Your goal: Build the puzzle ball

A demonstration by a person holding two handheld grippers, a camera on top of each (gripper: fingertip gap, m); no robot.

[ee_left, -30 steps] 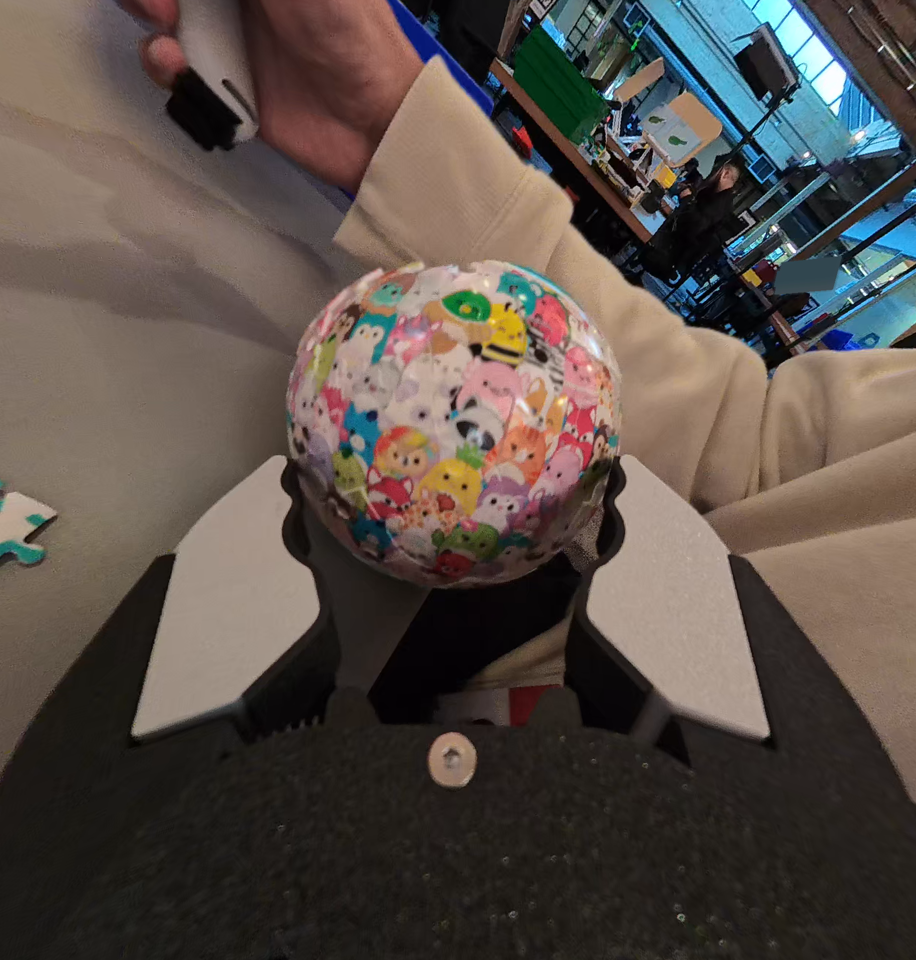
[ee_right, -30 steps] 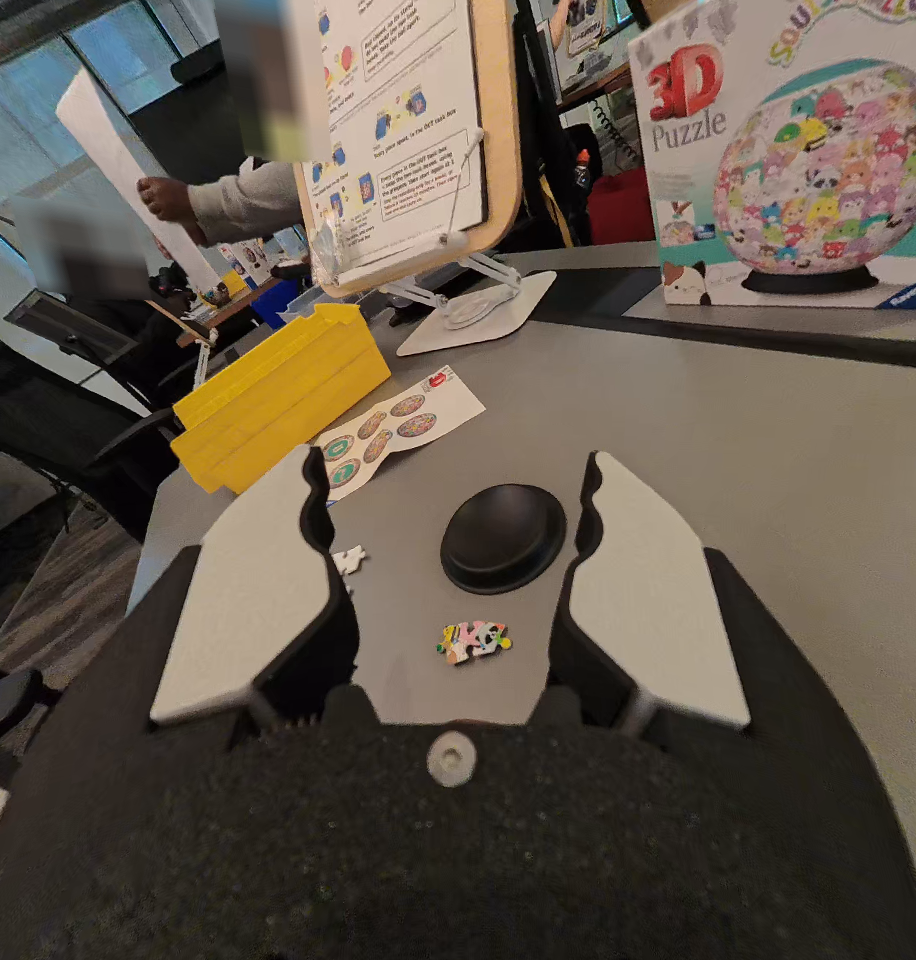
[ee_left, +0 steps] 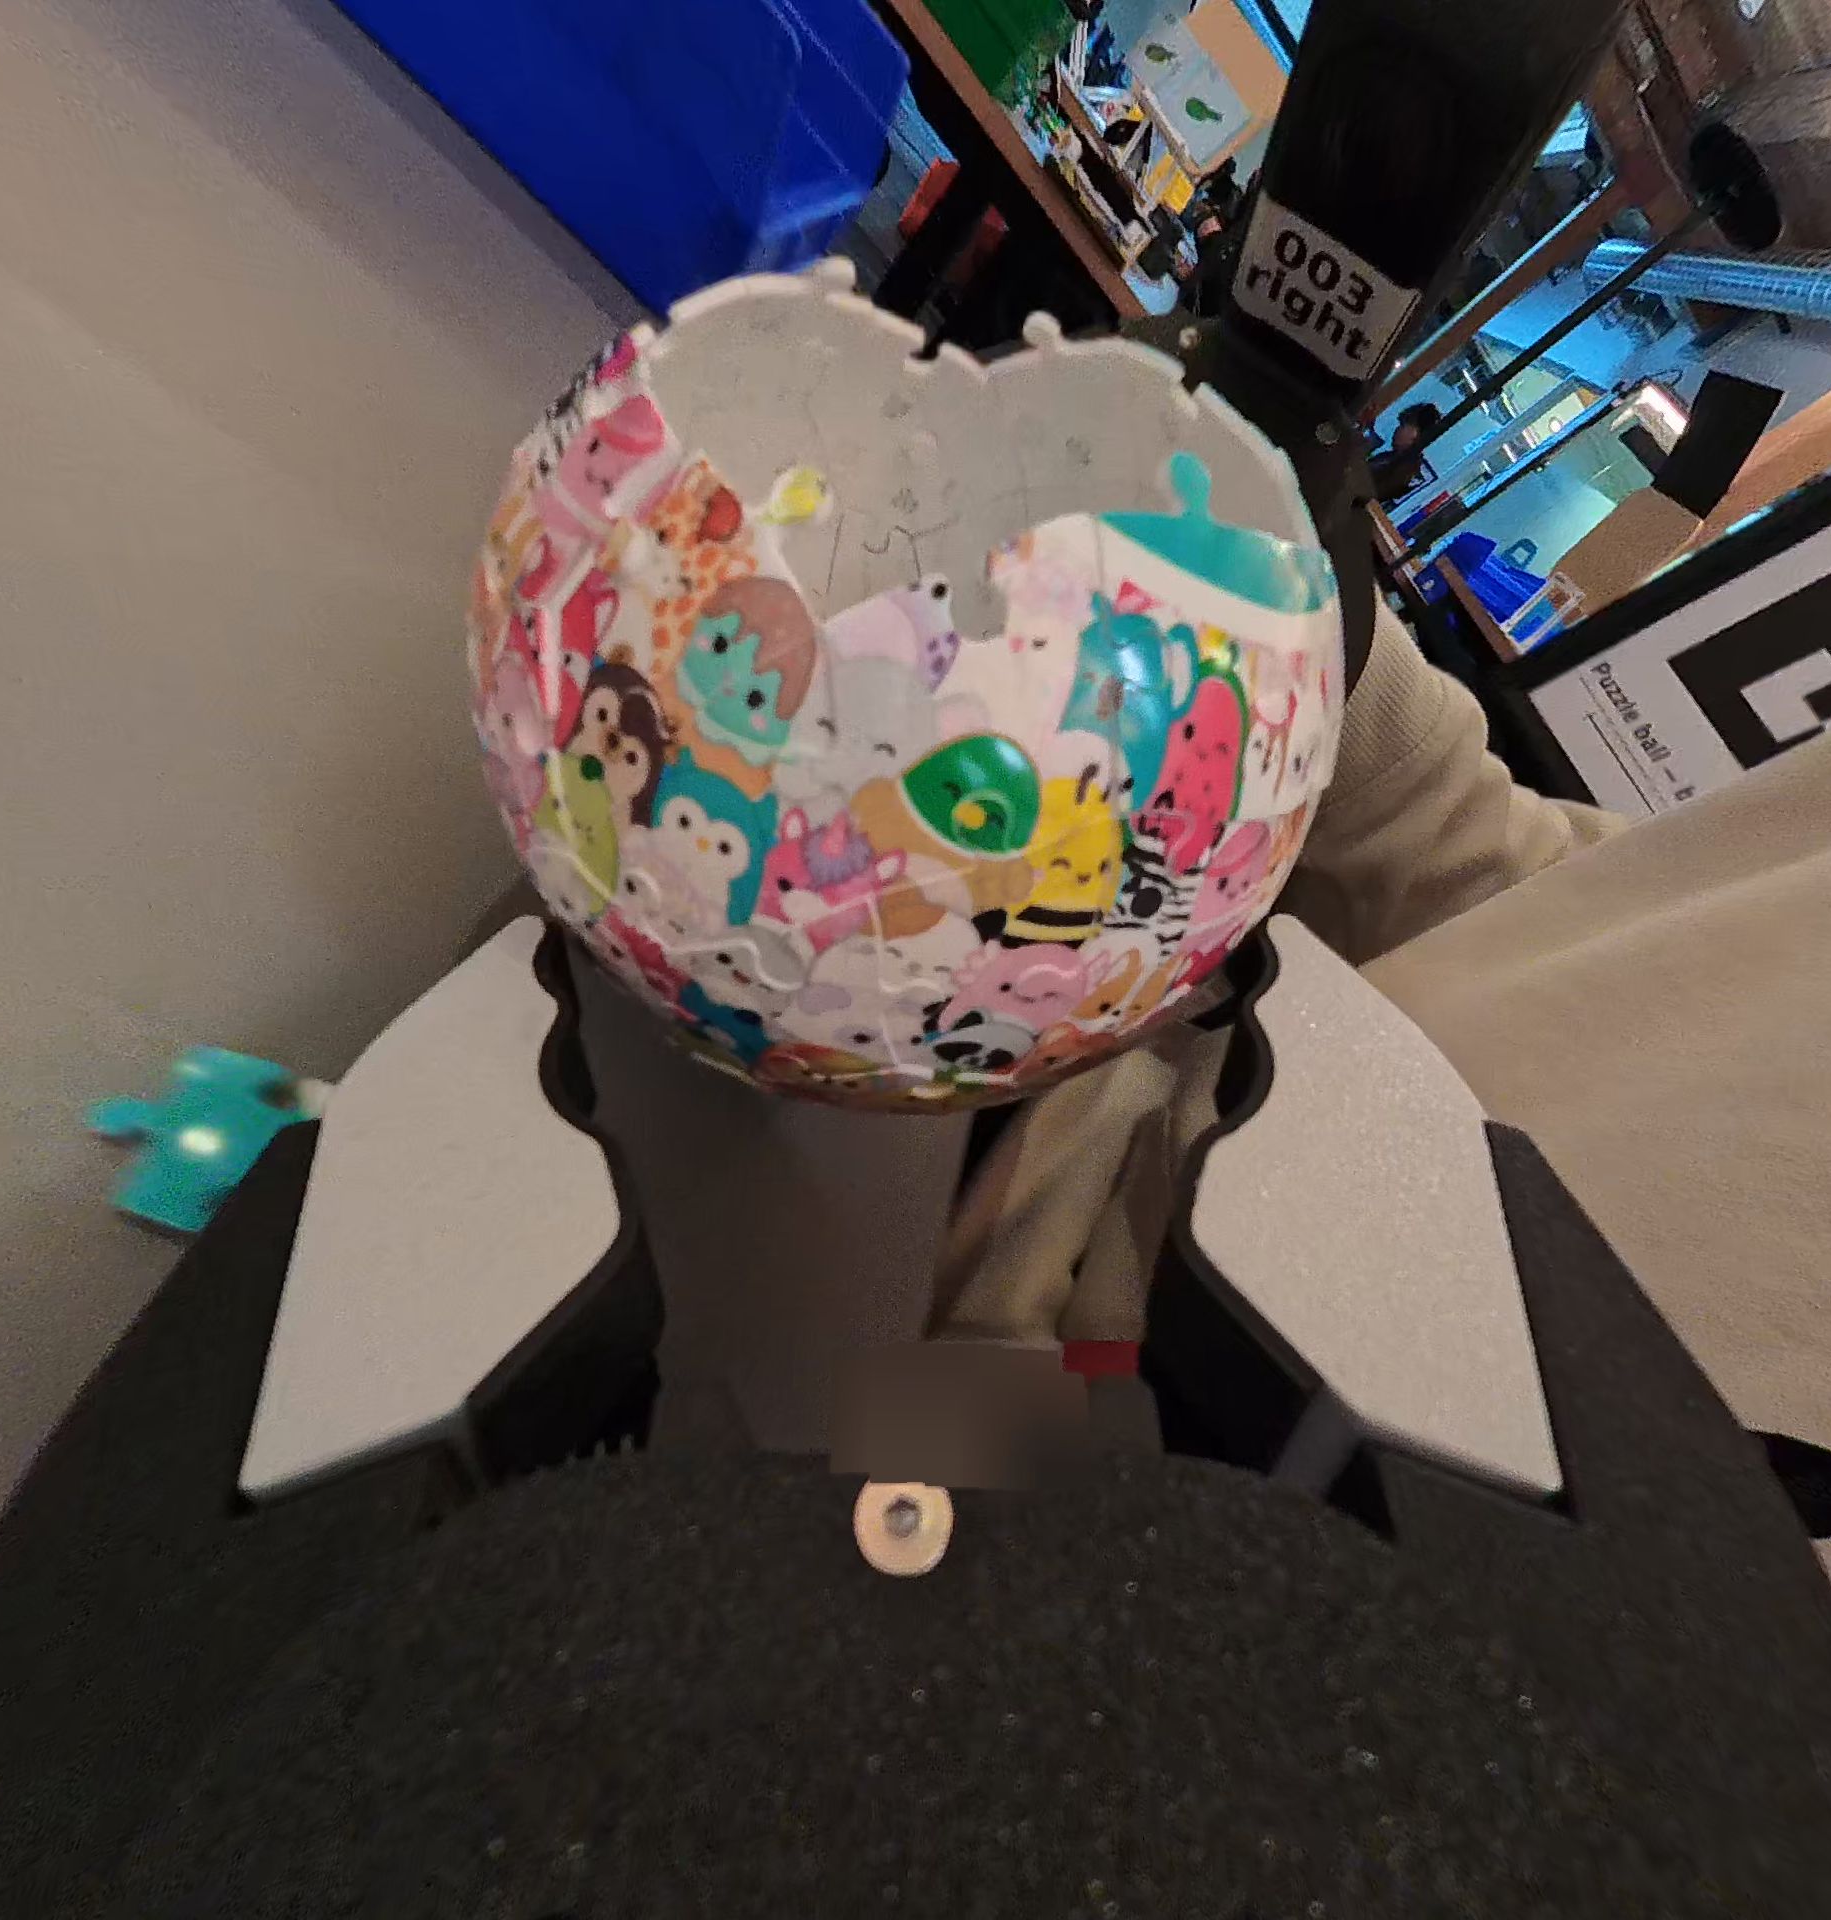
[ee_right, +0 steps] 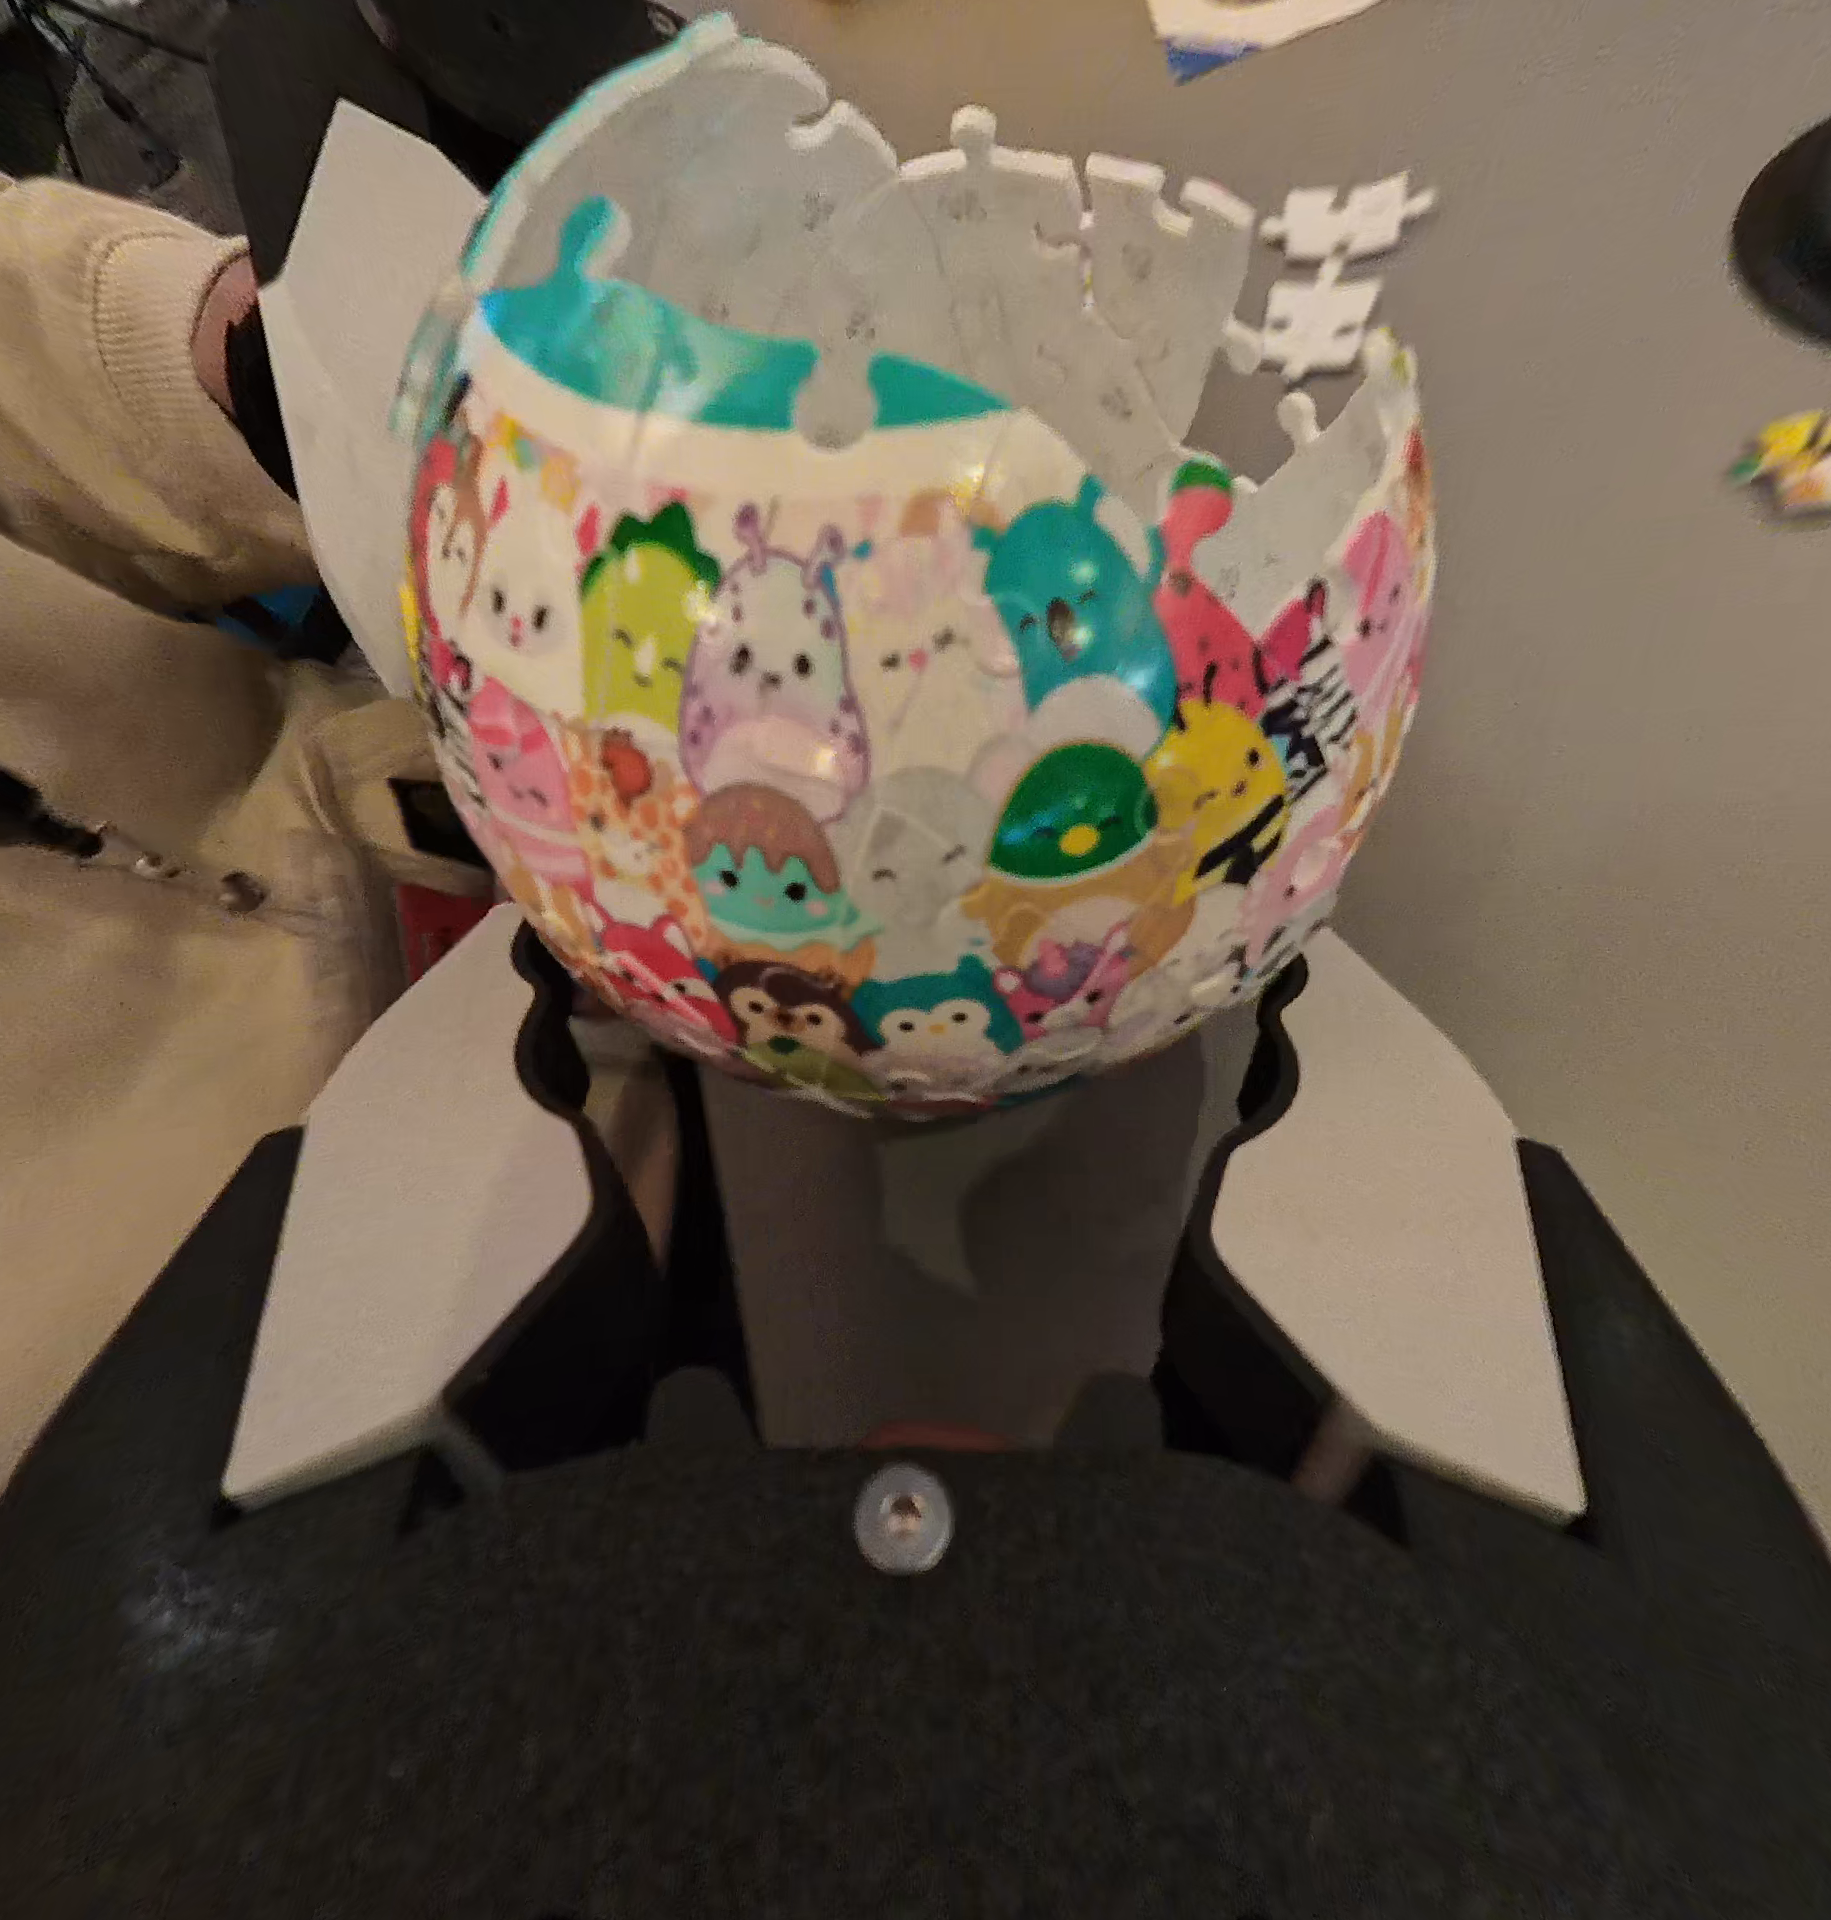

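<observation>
The puzzle ball (ee_left: 890, 748) is a partly built sphere covered in colourful cartoon animals. Its top is open, with a jagged rim and a white inside. My left gripper (ee_left: 906, 935) is shut on its lower sides. In the right wrist view the ball (ee_right: 890, 675) sits the same way between the fingertips of my right gripper (ee_right: 911, 961), which press on both its sides. The right gripper's black body (ee_left: 1337, 312) shows behind the ball. One white left finger (ee_right: 360, 343) shows behind the ball.
A loose teal piece (ee_left: 184, 1153) lies on the grey table at the left. White face-down pieces (ee_right: 1326, 270), a colourful piece (ee_right: 1815, 457) and the black stand (ee_right: 1815, 239) lie beyond the ball. Beige sleeves (ee_right: 111, 520) and a blue bin (ee_left: 662, 114) are close. My hands' fingertips stand some 6 cm from each other.
My right gripper left the table over the black stand, opened wider and closed around the ball. The ball has tipped, so its open top now faces up in the left gripper.
</observation>
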